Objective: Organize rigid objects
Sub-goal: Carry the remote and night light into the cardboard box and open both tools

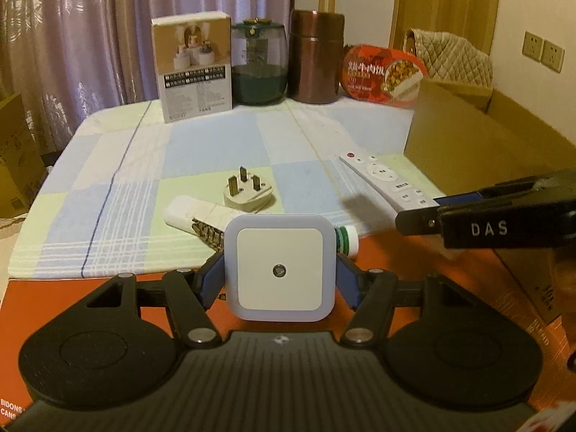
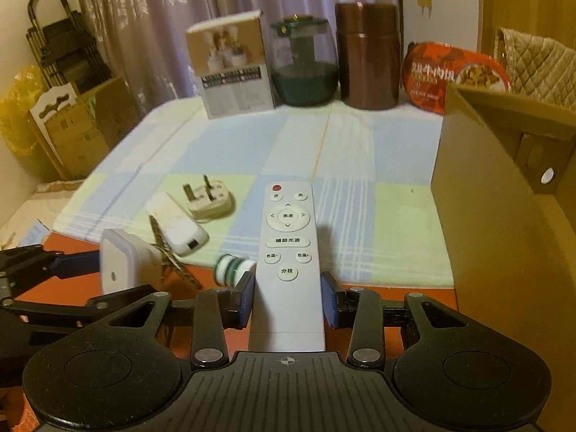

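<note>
We have the square white night light (image 1: 280, 269) clamped between the blue pads of our left gripper (image 1: 280, 277), held upright with its small sensor facing the camera, raised over the orange surface (image 1: 72, 295) at the near edge of the table. In the right wrist view the same night light (image 2: 118, 262) shows at the left, in those tongs. Our right gripper (image 2: 288, 298) has its two pads closed against the sides of the white remote (image 2: 288, 252), whose buttons face up and whose red button points away from us. Just beside the remote's left edge lies a small green-and-white bottle (image 2: 232, 268). Further out on the checked cloth (image 1: 201, 151) rest a flat white device (image 2: 176, 225) and a three-pin plug (image 1: 246, 192) with its prongs up, the two touching or nearly so. An open cardboard box (image 2: 496, 216) stands at the right. Along the far edge stand a printed carton (image 1: 192, 66), a green glass jar (image 1: 259, 63), a copper canister (image 1: 316, 55) and a red food package (image 1: 383, 75).
</note>
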Tool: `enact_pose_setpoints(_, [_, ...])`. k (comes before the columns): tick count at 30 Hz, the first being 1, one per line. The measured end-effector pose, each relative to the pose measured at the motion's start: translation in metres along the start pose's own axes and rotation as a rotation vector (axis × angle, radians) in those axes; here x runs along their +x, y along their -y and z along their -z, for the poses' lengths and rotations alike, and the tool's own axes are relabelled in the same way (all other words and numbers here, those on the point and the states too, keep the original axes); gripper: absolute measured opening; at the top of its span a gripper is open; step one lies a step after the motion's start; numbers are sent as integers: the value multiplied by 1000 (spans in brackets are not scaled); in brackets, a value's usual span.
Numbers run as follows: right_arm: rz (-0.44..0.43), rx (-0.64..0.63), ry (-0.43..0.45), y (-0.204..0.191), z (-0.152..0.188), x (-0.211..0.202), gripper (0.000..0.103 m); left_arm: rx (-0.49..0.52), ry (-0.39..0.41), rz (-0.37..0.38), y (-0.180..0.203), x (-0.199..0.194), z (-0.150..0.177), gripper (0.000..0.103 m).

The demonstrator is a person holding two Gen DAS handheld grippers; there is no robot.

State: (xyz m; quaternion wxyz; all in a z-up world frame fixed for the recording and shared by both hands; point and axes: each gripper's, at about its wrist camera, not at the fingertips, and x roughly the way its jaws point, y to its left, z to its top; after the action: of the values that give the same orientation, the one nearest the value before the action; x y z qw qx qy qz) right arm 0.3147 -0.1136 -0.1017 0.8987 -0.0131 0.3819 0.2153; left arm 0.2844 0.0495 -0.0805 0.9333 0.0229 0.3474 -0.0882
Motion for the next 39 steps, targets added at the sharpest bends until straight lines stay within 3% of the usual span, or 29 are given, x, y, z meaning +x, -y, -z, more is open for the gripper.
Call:
enact_pose_setpoints(9, [5, 18, 61, -11, 7, -46, 35, 3, 47, -12, 20, -41, -7, 60])
enact_pose_setpoints(22, [34, 123, 162, 11, 0, -144, 35, -18, 73, 3, 63, -110, -24, 60])
enact_pose_setpoints(30, [81, 162, 228, 45, -1, -204, 35, 12, 106, 47, 105, -140, -41, 60])
enact_pose_setpoints(39, [187, 219, 268, 110, 3, -255, 35, 42, 103, 142, 162, -140, -57, 60])
